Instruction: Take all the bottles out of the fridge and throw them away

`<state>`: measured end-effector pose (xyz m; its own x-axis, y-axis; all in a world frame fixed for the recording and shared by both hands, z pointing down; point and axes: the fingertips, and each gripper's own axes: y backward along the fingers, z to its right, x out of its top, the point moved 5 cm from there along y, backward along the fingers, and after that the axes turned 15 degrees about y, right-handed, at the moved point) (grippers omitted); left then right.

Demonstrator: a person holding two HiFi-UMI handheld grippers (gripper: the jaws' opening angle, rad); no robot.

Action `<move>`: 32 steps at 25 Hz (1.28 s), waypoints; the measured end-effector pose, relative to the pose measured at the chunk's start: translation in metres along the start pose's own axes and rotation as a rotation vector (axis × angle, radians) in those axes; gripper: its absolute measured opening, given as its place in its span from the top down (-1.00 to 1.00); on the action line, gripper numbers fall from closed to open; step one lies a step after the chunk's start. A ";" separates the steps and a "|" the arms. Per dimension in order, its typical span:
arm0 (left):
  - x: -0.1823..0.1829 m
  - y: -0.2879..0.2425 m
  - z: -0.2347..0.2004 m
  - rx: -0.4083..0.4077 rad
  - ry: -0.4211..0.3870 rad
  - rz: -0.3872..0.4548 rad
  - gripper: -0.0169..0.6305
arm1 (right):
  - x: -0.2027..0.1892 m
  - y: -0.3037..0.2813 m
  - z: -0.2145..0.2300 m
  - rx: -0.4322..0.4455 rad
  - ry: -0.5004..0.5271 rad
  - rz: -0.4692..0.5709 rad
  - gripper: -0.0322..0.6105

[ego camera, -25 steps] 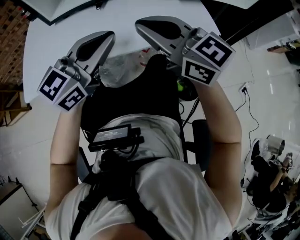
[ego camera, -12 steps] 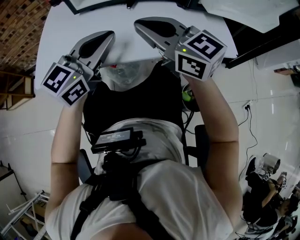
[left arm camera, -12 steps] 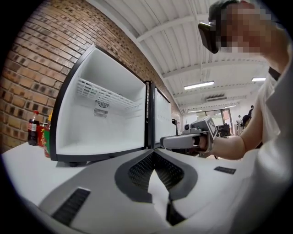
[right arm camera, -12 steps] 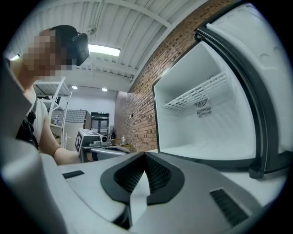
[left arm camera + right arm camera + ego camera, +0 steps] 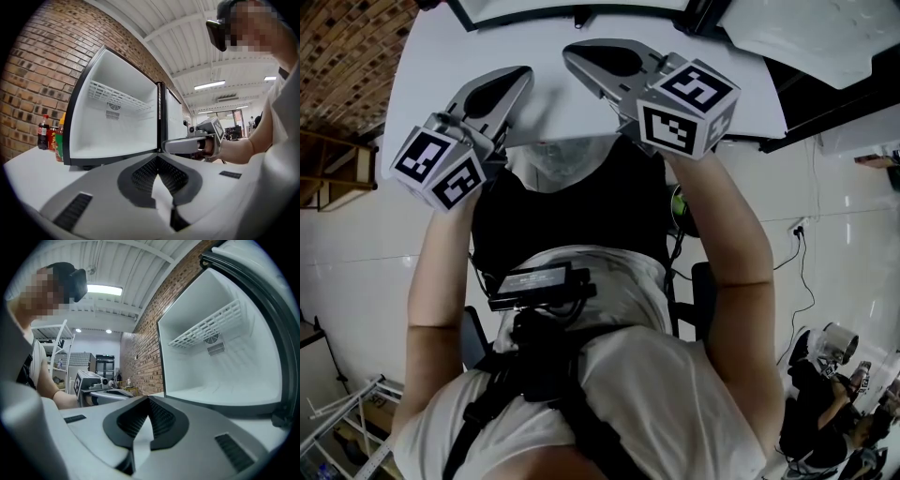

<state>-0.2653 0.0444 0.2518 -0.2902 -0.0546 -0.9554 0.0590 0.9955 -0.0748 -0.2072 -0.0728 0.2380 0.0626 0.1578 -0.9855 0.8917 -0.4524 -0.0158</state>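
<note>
Left gripper (image 5: 158,161) — jaws together, pads meeting, held level over white table (image 5: 441,66).
Right gripper (image 5: 149,401) — jaws likewise pressed together, level, just beside left one.
Fridge (image 5: 112,122) — on table, door swung open, white wire shelf (image 5: 117,96) high inside.
Bottles (image 5: 50,136) — upright on table outside fridge, just beside its left wall, near brick wall (image 5: 37,70); one dark with red cap, one green with orange cap.

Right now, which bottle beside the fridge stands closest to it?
The orange-capped green-labelled bottle; the dark red-capped bottle stands farther left of the fridge.
</note>
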 end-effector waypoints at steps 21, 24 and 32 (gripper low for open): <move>0.012 -0.011 0.002 -0.021 -0.033 0.012 0.92 | -0.002 -0.007 0.002 0.018 -0.032 0.001 0.89; 0.008 -0.012 0.002 -0.019 -0.036 0.006 0.92 | -0.005 -0.005 0.002 0.012 -0.036 0.002 0.89; 0.035 -0.012 -0.002 0.034 -0.221 0.043 0.92 | 0.011 0.002 0.012 -0.042 0.054 0.058 0.89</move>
<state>-0.2780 0.0302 0.2194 -0.0709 -0.0314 -0.9970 0.1000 0.9942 -0.0384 -0.2102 -0.0820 0.2247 0.1379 0.1800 -0.9740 0.9038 -0.4252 0.0493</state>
